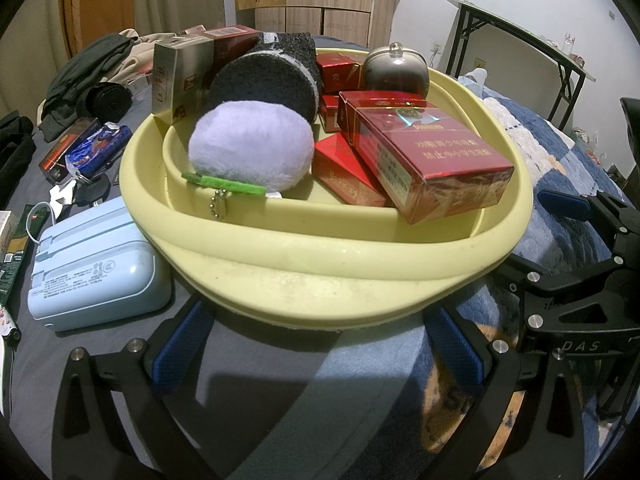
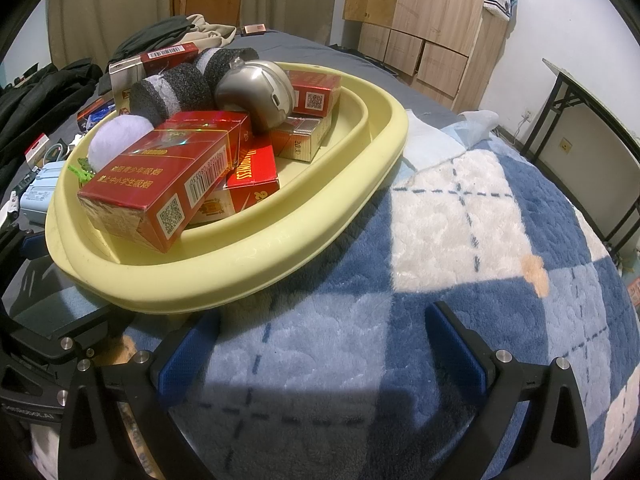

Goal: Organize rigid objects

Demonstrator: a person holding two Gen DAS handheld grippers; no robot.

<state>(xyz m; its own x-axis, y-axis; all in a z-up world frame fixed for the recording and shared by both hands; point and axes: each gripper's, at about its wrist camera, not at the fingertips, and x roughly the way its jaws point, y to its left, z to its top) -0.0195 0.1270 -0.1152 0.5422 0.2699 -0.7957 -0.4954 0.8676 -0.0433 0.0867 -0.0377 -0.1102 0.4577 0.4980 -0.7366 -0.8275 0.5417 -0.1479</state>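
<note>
Left wrist view: my left gripper (image 1: 316, 344) and right gripper (image 2: 320, 344) gape empty before the yellow basin (image 1: 320, 248). Atop its heap, the red carton (image 1: 424, 152) looks light, stiff, slick; I'd pinch its long sides.

- Left wrist view looks low and close at the yellow basin (image 1: 320, 264) from its near rim
- Right wrist view faces the blanket (image 2: 440, 240), basin (image 2: 248, 268) at its left
- Both share the basin

Home bedroom, plaid blanket (image 2: 460, 208), wooden wardrobe (image 2: 424, 20), strewn clothes (image 1: 92, 64)
</note>
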